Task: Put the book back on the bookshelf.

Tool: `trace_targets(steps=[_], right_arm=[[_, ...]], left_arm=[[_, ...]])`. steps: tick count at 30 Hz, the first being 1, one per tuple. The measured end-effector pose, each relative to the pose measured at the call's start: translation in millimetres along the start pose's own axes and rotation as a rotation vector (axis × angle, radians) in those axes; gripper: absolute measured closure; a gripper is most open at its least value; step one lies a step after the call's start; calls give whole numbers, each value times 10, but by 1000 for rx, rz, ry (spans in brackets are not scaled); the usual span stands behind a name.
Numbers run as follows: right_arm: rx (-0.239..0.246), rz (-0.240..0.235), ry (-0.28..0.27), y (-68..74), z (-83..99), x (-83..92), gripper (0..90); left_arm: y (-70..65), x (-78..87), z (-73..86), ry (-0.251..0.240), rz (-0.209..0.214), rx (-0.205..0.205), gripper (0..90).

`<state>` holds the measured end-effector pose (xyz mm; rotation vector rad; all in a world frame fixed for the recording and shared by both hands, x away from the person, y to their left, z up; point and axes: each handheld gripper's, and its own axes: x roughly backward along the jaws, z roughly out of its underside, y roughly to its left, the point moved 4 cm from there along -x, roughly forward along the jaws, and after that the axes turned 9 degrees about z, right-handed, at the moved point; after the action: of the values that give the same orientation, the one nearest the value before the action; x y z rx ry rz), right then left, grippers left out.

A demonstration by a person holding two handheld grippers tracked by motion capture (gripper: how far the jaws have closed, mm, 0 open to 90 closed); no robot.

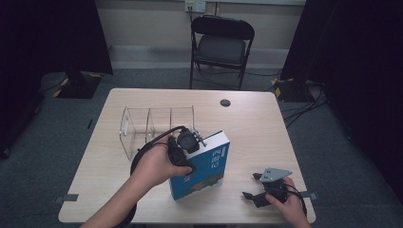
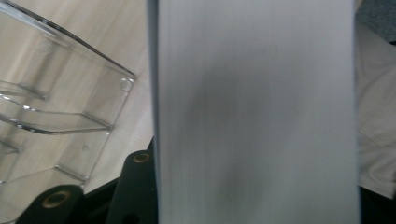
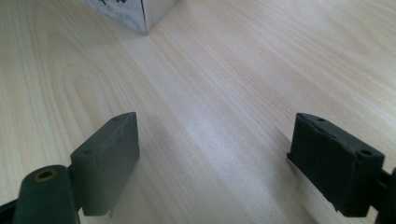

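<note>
Left claw (image 1: pixel 194 142) clamped on thick blue-covered book (image 1: pixel 209 166), clear acrylic divider rack (image 1: pixel 152 126) at nine o'clock; right claw (image 1: pixel 254 187) spread apart, resting on pale wooden bench (image 1: pixel 256 128).

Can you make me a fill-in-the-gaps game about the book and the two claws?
1. The left claw is shut on the ____.
2. The right claw has its jaws ____, with nothing between them.
3. The clear rack on the table has ____ books in it.
4. Behind the table stands a black ____.

Missing words: book; open; no; chair.
</note>
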<state>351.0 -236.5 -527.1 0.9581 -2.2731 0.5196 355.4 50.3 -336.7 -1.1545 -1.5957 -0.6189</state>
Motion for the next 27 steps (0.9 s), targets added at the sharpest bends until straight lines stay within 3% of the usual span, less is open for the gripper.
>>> trace_targets(steps=[12, 17, 21, 27], right_arm=[[0, -2, 0, 0, -1, 0, 147], [0, -4, -1, 0, -3, 0, 146], [0, -4, -1, 0, -3, 0, 146], [2, -5, -2, 1, -3, -1, 145]], left_arm=[[-18, 2, 2, 3, -8, 15, 612], [-10, 26, 10, 1, 18, 40, 615], [12, 94, 34, 24, 14, 61, 616], [79, 248, 130, 20, -20, 90, 618]])
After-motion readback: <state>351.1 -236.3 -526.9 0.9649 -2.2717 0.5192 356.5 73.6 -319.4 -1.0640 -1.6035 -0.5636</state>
